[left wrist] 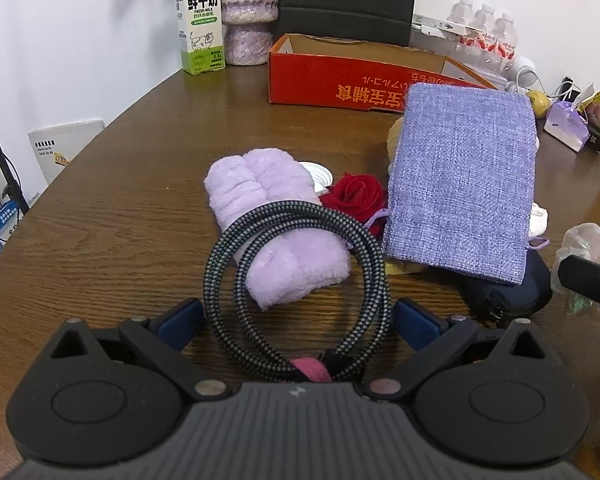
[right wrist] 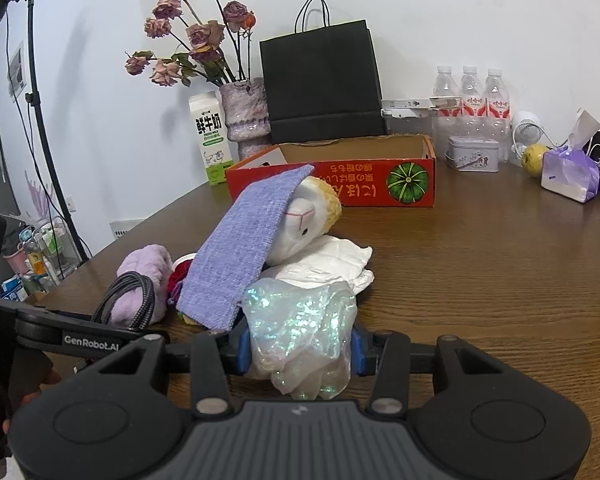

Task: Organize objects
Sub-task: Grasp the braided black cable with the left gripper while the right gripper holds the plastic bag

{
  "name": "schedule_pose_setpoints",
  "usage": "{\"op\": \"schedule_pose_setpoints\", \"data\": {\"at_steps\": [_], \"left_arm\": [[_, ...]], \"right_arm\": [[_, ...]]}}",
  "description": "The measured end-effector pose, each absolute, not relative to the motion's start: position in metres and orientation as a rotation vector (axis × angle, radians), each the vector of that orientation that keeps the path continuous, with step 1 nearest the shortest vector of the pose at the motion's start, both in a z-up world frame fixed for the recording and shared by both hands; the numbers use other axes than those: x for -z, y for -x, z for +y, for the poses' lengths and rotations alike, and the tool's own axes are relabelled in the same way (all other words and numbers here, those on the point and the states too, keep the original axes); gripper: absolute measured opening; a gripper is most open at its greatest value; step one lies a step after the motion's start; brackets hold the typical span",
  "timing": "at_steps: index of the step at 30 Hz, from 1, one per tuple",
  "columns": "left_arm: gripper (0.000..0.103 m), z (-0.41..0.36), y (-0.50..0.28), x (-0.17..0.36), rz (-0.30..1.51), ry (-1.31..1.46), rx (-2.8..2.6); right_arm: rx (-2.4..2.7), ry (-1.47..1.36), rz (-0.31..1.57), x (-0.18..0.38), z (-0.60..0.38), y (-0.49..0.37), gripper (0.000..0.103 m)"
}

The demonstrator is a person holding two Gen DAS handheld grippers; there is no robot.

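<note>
The coiled braided cable (left wrist: 296,280) is seen between the blue pads of the left hand-held gripper (left wrist: 296,316); the pads stand at the outer sides of the coil, and whether they press on it cannot be told. In the right wrist view, a crumpled iridescent plastic bag (right wrist: 300,332) is clamped between the blue pads of the right hand-held gripper (right wrist: 298,348), whose jaws are partly closed on it, low over the table (right wrist: 480,280). Just beyond the cable, a rolled lilac towel (left wrist: 276,232) is laid on the table, the coil's far edge resting over it. A red fabric rose (left wrist: 354,196) is placed just right of the towel, with a white cap (left wrist: 320,174) behind it. A purple woven pouch (left wrist: 460,188) is propped at a tilt against a white plush toy (right wrist: 304,216), which rests on crumpled white paper (right wrist: 332,264). A dark blue case (left wrist: 512,292) is partly hidden under the pouch. Farther back, an open red cardboard box (right wrist: 340,184) is set on the table. Behind it, a milk carton (right wrist: 212,136), a vase of dried roses (right wrist: 248,116), a black paper bag (right wrist: 320,80) and water bottles (right wrist: 472,96) are lined along the wall.
</note>
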State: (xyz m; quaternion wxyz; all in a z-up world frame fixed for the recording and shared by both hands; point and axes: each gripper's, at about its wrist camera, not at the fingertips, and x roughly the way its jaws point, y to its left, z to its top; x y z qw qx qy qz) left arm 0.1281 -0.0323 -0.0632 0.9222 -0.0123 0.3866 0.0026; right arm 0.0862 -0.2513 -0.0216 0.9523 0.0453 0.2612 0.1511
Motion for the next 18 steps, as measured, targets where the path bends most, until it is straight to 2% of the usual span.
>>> {"op": "schedule_pose_setpoints", "data": {"at_steps": [3,18], "left_arm": [[0.090,-0.033,-0.127,0.062,0.789,0.019,-0.013],[0.086,-0.033,-0.117,0.044,0.762,0.019,0.013]], "right_arm": [[-0.304,-0.095,0.531,0.022,-0.252,-0.088,0.043],[-0.303,-0.106,0.506,0.013,-0.255,-0.089,0.043]]}}
